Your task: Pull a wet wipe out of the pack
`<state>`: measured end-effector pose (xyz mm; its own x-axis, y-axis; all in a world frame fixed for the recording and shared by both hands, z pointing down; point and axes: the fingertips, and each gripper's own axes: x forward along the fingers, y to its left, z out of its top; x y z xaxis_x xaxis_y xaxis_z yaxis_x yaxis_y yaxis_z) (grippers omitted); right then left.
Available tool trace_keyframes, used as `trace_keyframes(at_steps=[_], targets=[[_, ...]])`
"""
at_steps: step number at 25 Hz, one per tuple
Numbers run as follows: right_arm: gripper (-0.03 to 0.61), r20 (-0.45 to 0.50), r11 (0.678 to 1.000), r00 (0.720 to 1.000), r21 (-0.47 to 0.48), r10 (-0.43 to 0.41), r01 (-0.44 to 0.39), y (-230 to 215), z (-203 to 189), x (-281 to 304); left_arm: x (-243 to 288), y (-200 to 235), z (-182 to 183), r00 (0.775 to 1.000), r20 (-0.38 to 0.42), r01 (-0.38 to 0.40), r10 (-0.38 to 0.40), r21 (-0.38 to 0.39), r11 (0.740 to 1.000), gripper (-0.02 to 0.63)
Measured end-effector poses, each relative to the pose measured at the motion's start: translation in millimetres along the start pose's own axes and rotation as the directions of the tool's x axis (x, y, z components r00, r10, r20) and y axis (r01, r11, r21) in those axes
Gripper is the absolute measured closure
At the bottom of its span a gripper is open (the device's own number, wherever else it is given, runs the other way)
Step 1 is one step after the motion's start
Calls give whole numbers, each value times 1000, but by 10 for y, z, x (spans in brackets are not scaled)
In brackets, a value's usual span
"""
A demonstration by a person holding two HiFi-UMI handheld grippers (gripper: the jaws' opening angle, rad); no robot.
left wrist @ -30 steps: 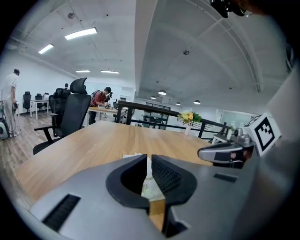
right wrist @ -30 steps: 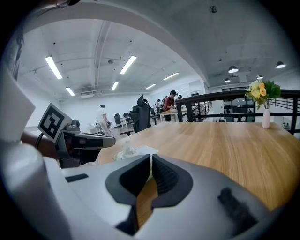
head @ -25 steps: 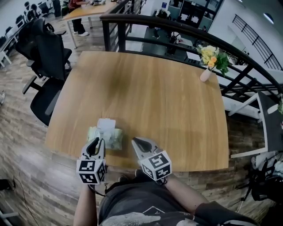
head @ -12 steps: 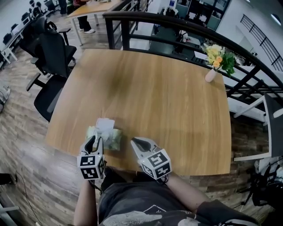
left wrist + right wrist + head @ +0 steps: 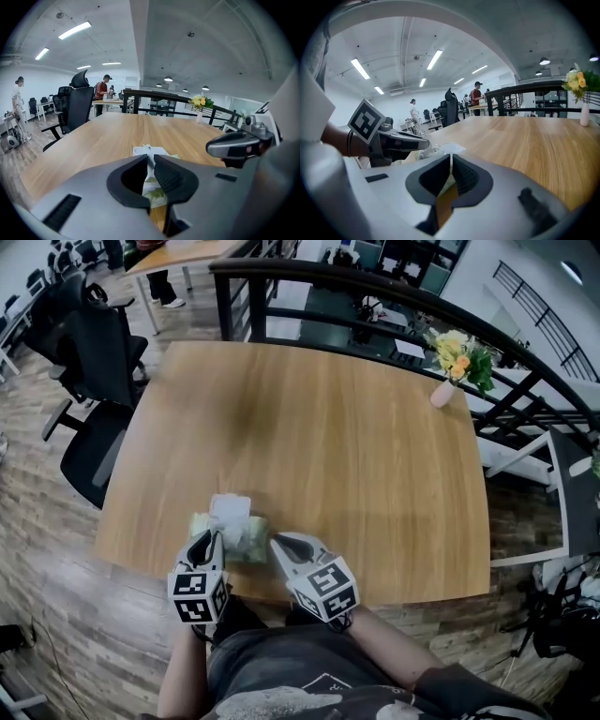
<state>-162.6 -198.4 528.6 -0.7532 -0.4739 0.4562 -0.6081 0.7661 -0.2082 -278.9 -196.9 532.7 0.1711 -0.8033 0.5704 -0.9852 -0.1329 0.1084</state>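
Left claw [image 5: 202, 542]: lower left of the head view, at the near left edge of the pack. In the left gripper view [image 5: 150, 158] my jaws are drawn together to a thin slit and grip nothing.
Wet wipe pack [image 5: 240, 534]: lies flat on the table [image 5: 356, 446] by its near edge, lower left of centre, between my two claws. In the left gripper view it shows just past the jaw tips [image 5: 157, 194].
White piece on pack [image 5: 230, 508]: sits at the far end of the top face. I cannot tell whether it is a lid flap or a wipe tuft.
Right claw [image 5: 277, 544]: just right of the pack, lower centre. Its jaws are closed [image 5: 450, 157] and empty.
Done: both claws brought up beside the pack.
Left: everything that counts. Pack not yet steadied, no wipe pinched, none drawn out.
Judgement: early approach stage.
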Motion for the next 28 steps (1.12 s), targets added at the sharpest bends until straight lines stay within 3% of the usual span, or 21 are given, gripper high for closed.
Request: trace_keyframes(at_steps=[8, 11, 19, 28], targets=[[548, -31, 999, 998, -4, 53, -53, 368, 44, 342, -2, 209, -13, 995, -14, 99, -99, 10, 995, 589], [444, -59, 998, 996, -6, 64, -64, 459, 30, 444, 7, 266, 8, 991, -22, 134, -134, 23, 991, 591], [344, -132, 998, 990, 20, 54, -51, 533, -76, 664, 40, 326, -51, 980, -45, 197, -194, 55, 979, 591], [324, -178, 998, 984, -61, -13, 2, 530, -42, 858, 48, 334, -65, 965, -70, 260, -254, 98, 961, 591]])
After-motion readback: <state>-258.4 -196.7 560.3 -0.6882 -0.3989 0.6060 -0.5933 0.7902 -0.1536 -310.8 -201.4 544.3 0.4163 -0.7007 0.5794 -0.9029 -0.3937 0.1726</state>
